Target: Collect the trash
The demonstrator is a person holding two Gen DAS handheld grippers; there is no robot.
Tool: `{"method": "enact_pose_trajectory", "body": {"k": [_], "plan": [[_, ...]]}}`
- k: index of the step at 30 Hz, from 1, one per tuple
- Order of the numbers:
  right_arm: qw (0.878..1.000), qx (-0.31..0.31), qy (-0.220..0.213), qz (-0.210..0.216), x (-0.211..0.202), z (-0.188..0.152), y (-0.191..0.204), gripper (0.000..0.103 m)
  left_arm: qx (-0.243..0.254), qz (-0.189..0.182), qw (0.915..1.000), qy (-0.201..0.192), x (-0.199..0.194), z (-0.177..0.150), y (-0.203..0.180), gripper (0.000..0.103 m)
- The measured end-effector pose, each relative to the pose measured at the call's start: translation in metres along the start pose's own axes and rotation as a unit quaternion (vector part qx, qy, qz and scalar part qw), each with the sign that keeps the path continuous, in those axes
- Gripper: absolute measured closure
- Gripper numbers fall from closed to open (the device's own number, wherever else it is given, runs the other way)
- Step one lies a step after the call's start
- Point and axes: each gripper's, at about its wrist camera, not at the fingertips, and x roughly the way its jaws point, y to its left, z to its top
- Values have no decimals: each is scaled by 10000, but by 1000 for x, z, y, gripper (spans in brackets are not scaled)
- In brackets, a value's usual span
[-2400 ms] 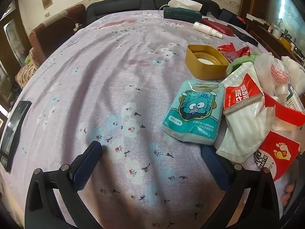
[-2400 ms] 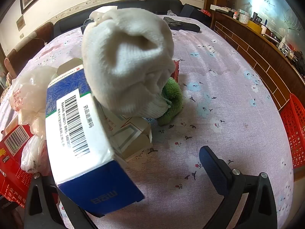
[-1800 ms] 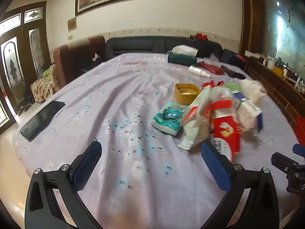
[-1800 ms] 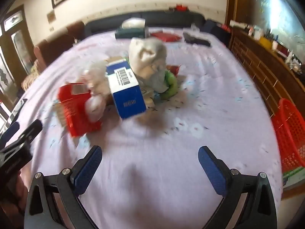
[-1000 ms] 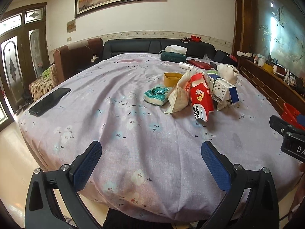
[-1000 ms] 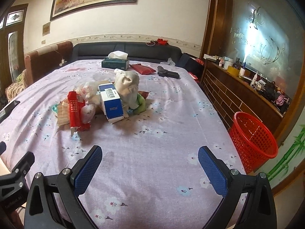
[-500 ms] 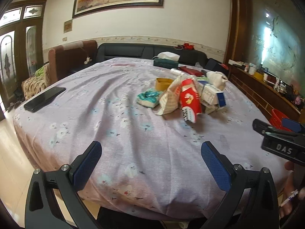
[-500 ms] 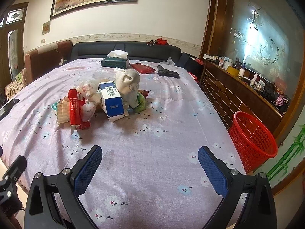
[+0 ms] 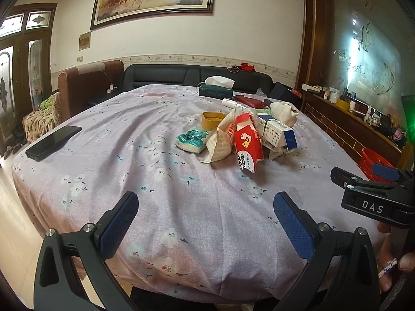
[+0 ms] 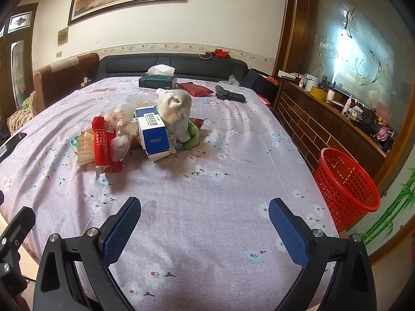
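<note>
A pile of trash sits mid-table on the purple flowered cloth: a red carton (image 9: 247, 142), a blue and white box (image 9: 278, 132), a teal tissue pack (image 9: 192, 140), a beige paper bag (image 9: 220, 140), a white sock (image 9: 284, 112) and a yellow tub (image 9: 212, 119). The right wrist view shows the red carton (image 10: 102, 142), the box (image 10: 153, 132) and the sock (image 10: 176, 111). A red basket (image 10: 346, 184) stands on the floor right of the table. My left gripper (image 9: 205, 220) and right gripper (image 10: 205, 225) are open and empty near the table's front edge.
A black phone (image 9: 53, 142) lies at the table's left edge. A green tissue box (image 10: 157, 80), a red pouch (image 10: 194, 88) and a black object (image 10: 229, 94) lie at the far end. A sofa stands behind, a wooden counter (image 10: 334, 119) on the right.
Both grippers have pulled back from the trash pile to the table's front edge and stayed open. Over the last half second the views barely shift.
</note>
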Motion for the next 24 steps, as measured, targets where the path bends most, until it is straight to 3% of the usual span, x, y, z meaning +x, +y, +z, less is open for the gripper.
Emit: {"method": "enact_pose_trajectory", "body": {"k": [18, 24], "plan": [[10000, 32, 47, 47, 3, -1, -1, 3, -57, -8, 9999, 128, 7, -1, 2, 0], [9989, 134, 247, 377, 12, 3, -8, 14, -15, -131, 9995, 291, 19, 10, 6, 0]]}}
